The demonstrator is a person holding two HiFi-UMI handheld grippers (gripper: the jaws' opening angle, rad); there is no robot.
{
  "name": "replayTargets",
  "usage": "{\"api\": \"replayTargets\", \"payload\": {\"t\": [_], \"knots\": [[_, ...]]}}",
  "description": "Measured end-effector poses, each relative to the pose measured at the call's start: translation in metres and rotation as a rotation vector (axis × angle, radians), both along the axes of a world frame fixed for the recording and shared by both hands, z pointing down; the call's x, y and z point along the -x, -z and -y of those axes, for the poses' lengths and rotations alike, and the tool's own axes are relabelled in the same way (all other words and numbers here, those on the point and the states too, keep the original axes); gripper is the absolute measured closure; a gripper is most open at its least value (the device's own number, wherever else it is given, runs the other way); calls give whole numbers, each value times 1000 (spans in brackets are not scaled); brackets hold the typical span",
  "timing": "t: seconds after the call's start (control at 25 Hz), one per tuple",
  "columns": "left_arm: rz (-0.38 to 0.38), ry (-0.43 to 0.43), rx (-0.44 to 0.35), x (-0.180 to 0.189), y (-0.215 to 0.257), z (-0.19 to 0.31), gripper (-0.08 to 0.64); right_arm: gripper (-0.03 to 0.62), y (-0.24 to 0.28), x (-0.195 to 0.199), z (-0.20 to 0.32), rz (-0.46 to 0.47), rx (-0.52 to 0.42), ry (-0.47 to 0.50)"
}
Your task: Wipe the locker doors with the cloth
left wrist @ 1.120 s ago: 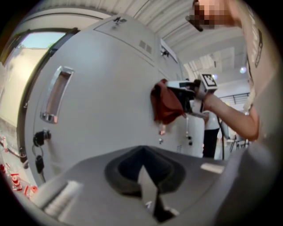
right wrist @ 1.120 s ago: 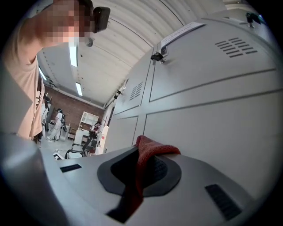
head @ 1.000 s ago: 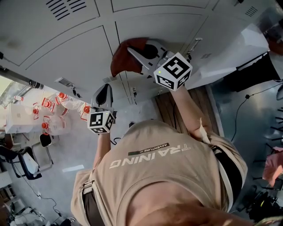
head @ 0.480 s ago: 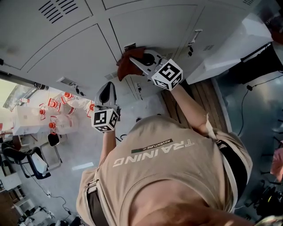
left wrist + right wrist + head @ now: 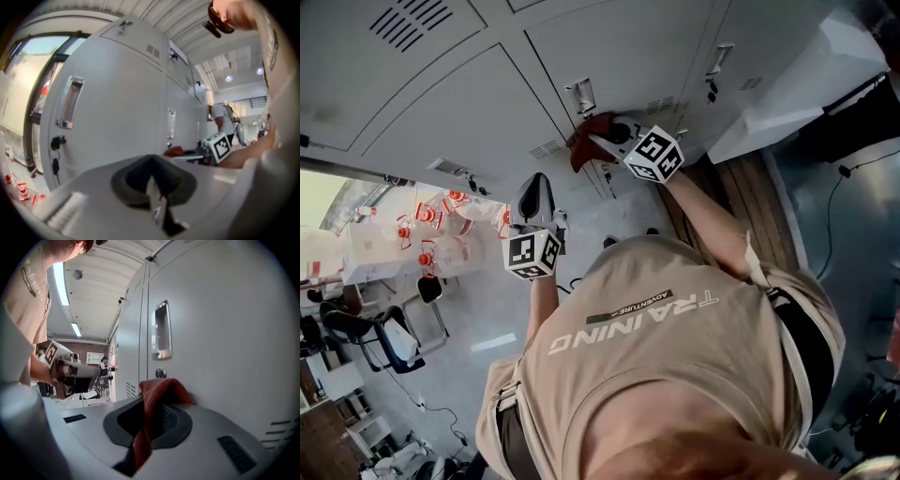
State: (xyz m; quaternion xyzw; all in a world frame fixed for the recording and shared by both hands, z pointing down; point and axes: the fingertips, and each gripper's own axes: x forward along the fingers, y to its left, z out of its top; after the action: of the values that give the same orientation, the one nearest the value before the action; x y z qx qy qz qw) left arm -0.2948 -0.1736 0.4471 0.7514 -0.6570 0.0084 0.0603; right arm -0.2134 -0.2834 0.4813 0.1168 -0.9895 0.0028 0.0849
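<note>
right gripper (image 5: pixel 149 427) clamping cloth (image 5: pixel 163 389), against locker door (image 5: pixel 225 329)

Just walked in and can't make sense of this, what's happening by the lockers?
A person holds tongs in each hand. The right tongs are shut on a red cloth and hold it against a grey locker door, just below its handle. The left tongs are shut with nothing in them, held back from the lockers.
</note>
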Motion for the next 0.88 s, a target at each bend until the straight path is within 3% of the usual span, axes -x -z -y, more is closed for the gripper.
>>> {"api": "replayTargets", "payload": {"t": [0.36, 0.56, 0.72, 0.88], "knots": [[2, 0, -11, 1, 3, -2, 555, 563, -79, -3, 5, -137, 146, -11], [-3, -33, -13, -9, 2, 6, 555, 563, -112, -10, 5, -235, 157, -21], [-6, -61, -9, -18, 1, 12, 555, 563, -91, -15, 0, -179, 141, -24], [-11, -82, -11, -24, 1, 18, 555, 563, -28, -25, -15, -56, 67, -10]]}}
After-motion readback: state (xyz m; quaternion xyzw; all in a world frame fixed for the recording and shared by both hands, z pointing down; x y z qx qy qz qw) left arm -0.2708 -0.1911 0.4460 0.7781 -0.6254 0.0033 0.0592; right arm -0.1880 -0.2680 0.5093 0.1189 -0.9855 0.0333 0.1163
